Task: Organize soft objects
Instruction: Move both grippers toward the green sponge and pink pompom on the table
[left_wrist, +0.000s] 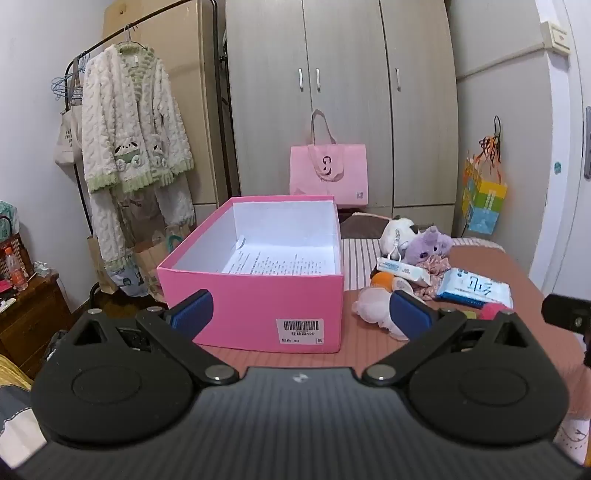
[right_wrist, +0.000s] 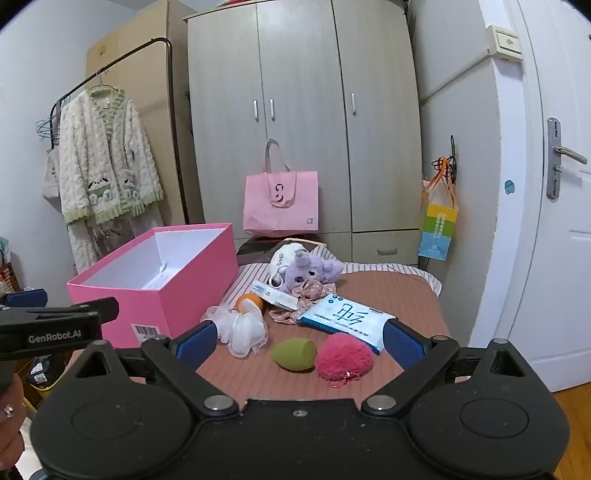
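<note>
Soft items heaped at centre of the right wrist view: green sponge (right_wrist: 294, 353) touching pink puff (right_wrist: 344, 361), white mesh pouf (right_wrist: 242, 330) to the left, wipes pack (right_wrist: 345, 319) behind, purple plush (right_wrist: 312, 271) at the back. All on a brown bed (right_wrist: 402, 295), beside the open pink box (right_wrist: 159, 291), paper inside. Right gripper (right_wrist: 297, 345) spread wide, holding nothing, framing sponge and puff. Left gripper (left_wrist: 301, 314) likewise spread, empty, before the box (left_wrist: 255, 295). Pink bag (right_wrist: 280, 203) against wardrobe (right_wrist: 303, 110) beyond.

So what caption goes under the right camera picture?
Open right tongs hover over a green sponge egg and pink pompom, beside the pink box.
</note>
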